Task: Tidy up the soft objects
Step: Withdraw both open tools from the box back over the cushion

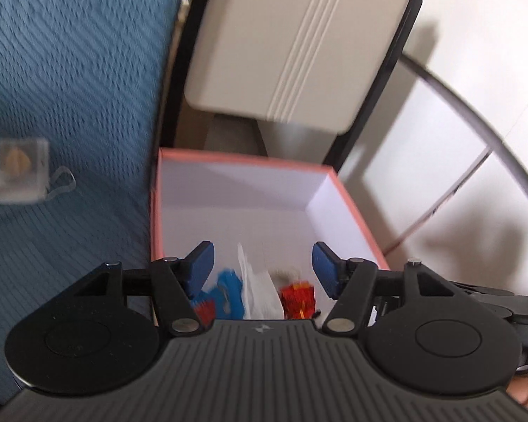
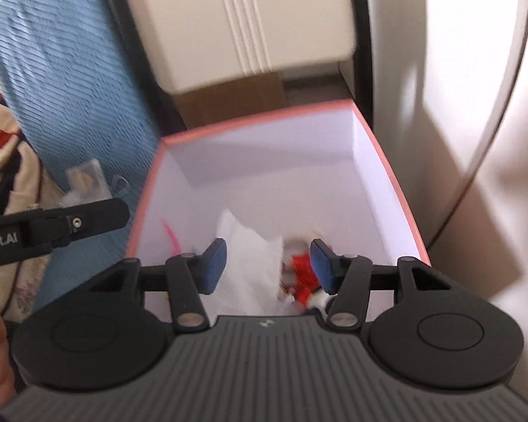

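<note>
Nearest, the left gripper (image 1: 262,263) and right gripper (image 2: 268,263) both hang with blue pads apart, gripping nothing, above the pink-rimmed box (image 1: 228,156). On its white floor lie the soft objects: a white cloth (image 1: 258,295) running toward 12 o'clock, a blue piece (image 1: 228,295) at its 9 o'clock, a red piece (image 1: 299,299) at 3 o'clock (all blurred). Beyond, a ribbed blue bedspread (image 1: 70,88) at 10 o'clock carries a clear pouch (image 1: 17,172); a beige grooved panel (image 1: 292,42) stands at 12.
</note>
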{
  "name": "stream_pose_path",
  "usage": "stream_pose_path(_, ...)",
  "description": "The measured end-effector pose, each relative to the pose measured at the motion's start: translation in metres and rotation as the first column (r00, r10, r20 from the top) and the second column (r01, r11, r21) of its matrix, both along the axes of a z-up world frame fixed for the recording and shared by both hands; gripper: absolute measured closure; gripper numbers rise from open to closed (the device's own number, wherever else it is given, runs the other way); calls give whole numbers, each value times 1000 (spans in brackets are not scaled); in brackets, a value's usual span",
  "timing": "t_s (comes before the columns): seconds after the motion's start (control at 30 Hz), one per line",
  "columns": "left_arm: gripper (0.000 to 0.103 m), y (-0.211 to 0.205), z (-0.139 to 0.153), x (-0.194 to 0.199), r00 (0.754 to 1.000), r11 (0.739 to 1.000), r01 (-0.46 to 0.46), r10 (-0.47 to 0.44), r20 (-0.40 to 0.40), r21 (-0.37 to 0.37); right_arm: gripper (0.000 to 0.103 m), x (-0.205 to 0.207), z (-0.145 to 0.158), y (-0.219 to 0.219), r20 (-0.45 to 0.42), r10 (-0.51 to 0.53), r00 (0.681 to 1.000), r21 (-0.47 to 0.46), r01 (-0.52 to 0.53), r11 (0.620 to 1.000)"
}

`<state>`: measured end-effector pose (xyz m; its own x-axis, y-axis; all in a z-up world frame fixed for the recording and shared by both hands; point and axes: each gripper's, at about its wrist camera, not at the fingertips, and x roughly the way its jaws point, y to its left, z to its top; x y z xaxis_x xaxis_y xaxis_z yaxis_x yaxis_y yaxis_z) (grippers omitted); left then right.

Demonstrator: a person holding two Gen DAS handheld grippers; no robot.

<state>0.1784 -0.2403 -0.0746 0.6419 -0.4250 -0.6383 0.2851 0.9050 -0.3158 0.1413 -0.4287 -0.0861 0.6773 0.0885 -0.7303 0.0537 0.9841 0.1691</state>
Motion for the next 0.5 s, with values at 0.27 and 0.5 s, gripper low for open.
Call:
stream_pose_path(0.27,36,39,45,-24,987,998,-57,57,147,-2,47,-12,34,34,102,94,990,27,-97,995)
stream_pose_path(0.5,35,81,65,-53,965,994,-102,92,245,28,47,-23,51,70,150,145,978,5,-147,989)
